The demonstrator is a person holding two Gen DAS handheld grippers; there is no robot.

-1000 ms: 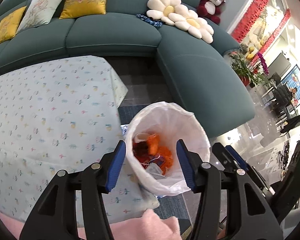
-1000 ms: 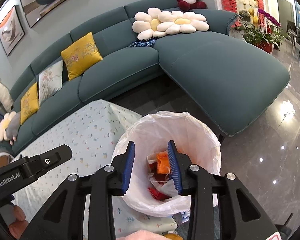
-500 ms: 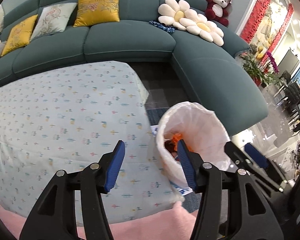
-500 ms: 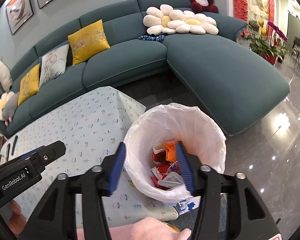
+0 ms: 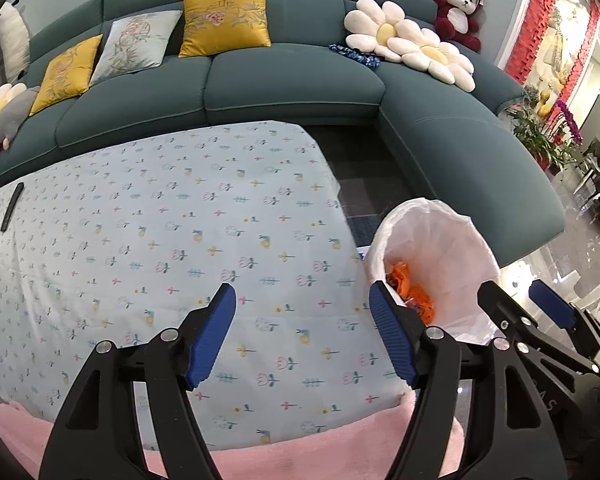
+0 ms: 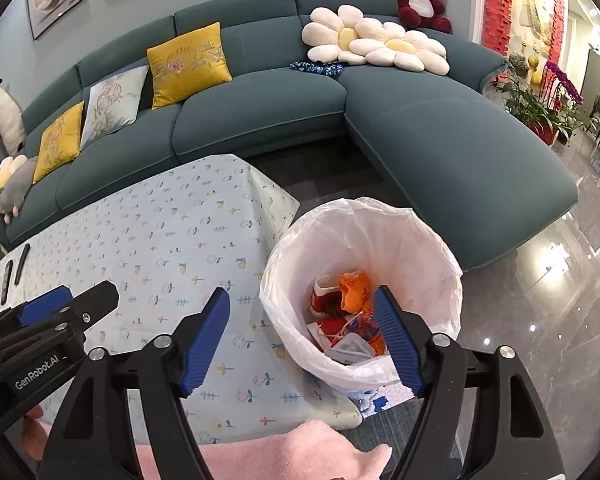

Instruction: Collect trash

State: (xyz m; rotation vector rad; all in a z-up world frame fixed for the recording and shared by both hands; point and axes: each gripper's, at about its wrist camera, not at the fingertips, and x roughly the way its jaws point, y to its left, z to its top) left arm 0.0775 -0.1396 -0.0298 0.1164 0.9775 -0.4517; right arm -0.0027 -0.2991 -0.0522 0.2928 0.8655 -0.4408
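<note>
Over the worktop (image 5: 148, 216), the left tool (image 5: 302, 336) hangs released, having swung off the trash bin (image 5: 452, 240) beyond the right edge. From the right wrist, the right tool (image 6: 300, 336) has spread wide above trash (image 6: 352, 312), seemingly wrappers.

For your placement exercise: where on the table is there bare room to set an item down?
Most of the floral tablecloth lies bare, from the two remotes at its left end to the bin beside its right edge. That bin is crowded with wrappers.
</note>
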